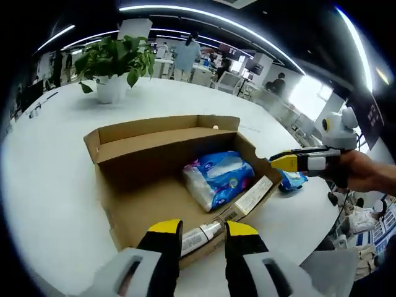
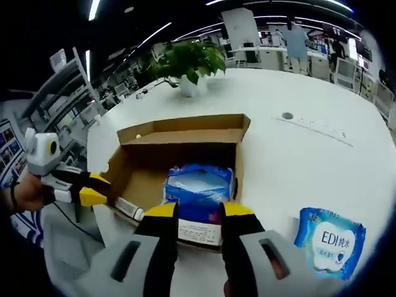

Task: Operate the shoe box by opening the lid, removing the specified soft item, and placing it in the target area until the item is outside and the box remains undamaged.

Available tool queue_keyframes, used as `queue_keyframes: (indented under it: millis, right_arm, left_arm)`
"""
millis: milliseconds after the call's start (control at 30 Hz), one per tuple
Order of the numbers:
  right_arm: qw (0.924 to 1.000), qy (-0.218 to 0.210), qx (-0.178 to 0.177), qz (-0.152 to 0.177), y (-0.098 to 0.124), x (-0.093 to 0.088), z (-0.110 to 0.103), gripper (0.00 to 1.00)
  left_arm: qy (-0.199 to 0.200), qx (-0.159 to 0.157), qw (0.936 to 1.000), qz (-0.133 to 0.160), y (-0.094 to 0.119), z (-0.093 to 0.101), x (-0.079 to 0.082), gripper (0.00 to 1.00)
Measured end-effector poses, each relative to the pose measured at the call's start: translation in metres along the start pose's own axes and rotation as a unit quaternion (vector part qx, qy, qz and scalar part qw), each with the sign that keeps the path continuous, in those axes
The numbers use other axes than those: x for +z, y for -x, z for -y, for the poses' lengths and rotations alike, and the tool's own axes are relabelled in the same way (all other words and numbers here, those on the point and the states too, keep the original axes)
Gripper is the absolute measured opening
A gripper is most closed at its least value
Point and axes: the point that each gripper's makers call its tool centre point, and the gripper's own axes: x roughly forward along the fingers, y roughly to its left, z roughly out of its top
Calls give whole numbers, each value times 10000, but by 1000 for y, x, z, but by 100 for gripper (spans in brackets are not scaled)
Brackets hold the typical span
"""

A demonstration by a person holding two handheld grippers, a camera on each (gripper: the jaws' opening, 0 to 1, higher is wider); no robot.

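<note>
The brown cardboard shoe box lies open on the white table, its lid folded back on the far side. Inside it are a soft blue tissue pack, a white tube and a flat white carton. My left gripper hovers open at the box's near edge, just above the tube. My right gripper, held by a hand, reaches in at the box's right corner. In the right gripper view my right gripper stands open over the near wall, before the blue pack. The left gripper is at the box's left side.
A blue wipes pack lies on the table beside the box, also seen past the right corner as the wipes pack. A potted plant stands at the far side. People and desks fill the background.
</note>
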Motion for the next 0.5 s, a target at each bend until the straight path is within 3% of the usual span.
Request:
queue_keyframes:
  millis: [200, 333, 500]
  right_arm:
    - [9961, 761, 168, -404, -14, 0, -11, 31]
    - [9846, 1551, 290, -751, -23, -2, -19, 35]
    - [9810, 1715, 320, -855, -34, 3, -21, 36]
  left_arm:
    - [-107, -1, 9999, 61, 3, 2, 0, 28]
    - [-198, 5, 9997, 125, 5, 2, 0, 29]
    - [-344, 3, 9992, 198, 7, 4, -3, 31]
